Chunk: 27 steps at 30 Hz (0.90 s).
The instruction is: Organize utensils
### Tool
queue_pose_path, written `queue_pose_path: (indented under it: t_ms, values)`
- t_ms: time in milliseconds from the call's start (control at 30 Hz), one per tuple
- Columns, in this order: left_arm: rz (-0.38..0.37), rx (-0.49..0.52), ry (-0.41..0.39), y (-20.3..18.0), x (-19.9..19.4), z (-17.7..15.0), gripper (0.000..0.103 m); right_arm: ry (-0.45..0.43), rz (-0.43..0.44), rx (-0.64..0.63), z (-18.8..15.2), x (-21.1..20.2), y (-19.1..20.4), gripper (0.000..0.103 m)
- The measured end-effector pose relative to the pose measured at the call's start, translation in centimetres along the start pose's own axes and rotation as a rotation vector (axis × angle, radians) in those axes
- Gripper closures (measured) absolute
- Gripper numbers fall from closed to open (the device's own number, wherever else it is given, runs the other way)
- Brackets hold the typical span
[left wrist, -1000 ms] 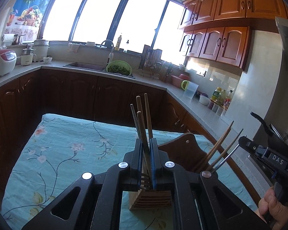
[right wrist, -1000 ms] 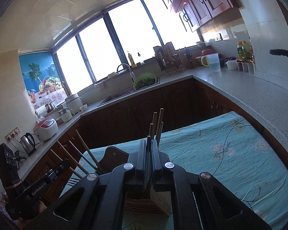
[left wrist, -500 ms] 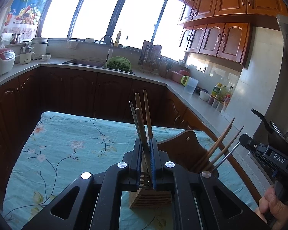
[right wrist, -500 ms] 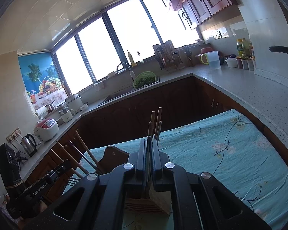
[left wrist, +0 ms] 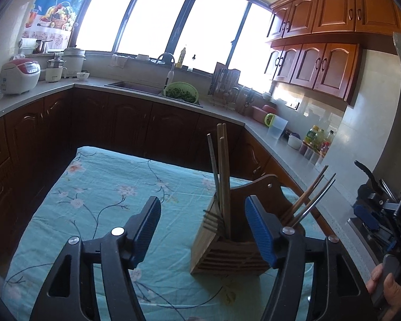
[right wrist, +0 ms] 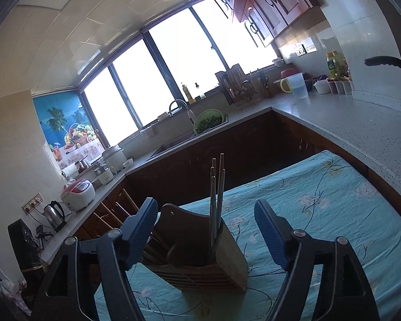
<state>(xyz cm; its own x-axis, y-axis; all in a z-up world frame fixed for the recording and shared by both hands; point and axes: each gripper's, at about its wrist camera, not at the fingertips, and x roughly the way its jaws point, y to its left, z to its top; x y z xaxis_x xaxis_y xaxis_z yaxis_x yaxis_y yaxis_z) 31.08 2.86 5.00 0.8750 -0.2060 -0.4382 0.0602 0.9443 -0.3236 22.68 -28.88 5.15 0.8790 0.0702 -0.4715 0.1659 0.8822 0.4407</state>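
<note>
- Our left gripper (left wrist: pixel 201 227) has just been opening and now sits spread wide, blue pads (left wrist: pixel 259 230) well apart and pressing on nothing; the near end of the holder and its utensils show in the gap.
- Same deal with our right gripper (right wrist: pixel 205 227): jaws have just been opening, now wide, gripping nothing, though the holder's middle sits in the gap from this view.
- The wooden utensil holder (left wrist: pixel 227 254) stands upright on the teal floral tablecloth (left wrist: pixel 107 187), just ahead of both grippers.
- In its near compartment we've got a bunch of chopsticks (left wrist: pixel 223 176) standing pretty much upright, with fork tines (left wrist: pixel 212 218) poking out beside them.
- A second bunch of utensils (left wrist: pixel 311 198) leans outward from the far compartment, toward the counter side.
- Bottom right of the left view we can see a hand (left wrist: pixel 390 289) on the other gripper's handle.
- Behind it all: counter (right wrist: pixel 347 123) with a green colander (left wrist: pixel 181 92) by the sink.
</note>
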Motion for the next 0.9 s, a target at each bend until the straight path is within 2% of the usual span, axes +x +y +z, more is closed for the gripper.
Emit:
queue_pose_path:
  t_ms: [100, 167, 500, 900]
  values:
    - [0.026, -0.015, 0.014, 0.4, -1.2, -1.7, 0.026, 0.011, 0.003, -0.004, -1.3, -0.9, 0.0, 0.021]
    - [0.035, -0.033, 0.032, 0.5, -2.1, -2.8, 0.023, 0.023, -0.002, -0.015, -2.4, -1.4, 0.1, 0.017]
    - [0.083, -0.04, 0.089, 0.8, -7.7, -6.7, 0.022, 0.109, -0.01, -0.015, -8.7, -4.6, -0.4, 0.015]
    - [0.128, 0.042, 0.02, 0.0, -15.7, -10.9, 0.022, 0.15, -0.037, -0.081, -13.9, -9.4, 0.3, 0.013]
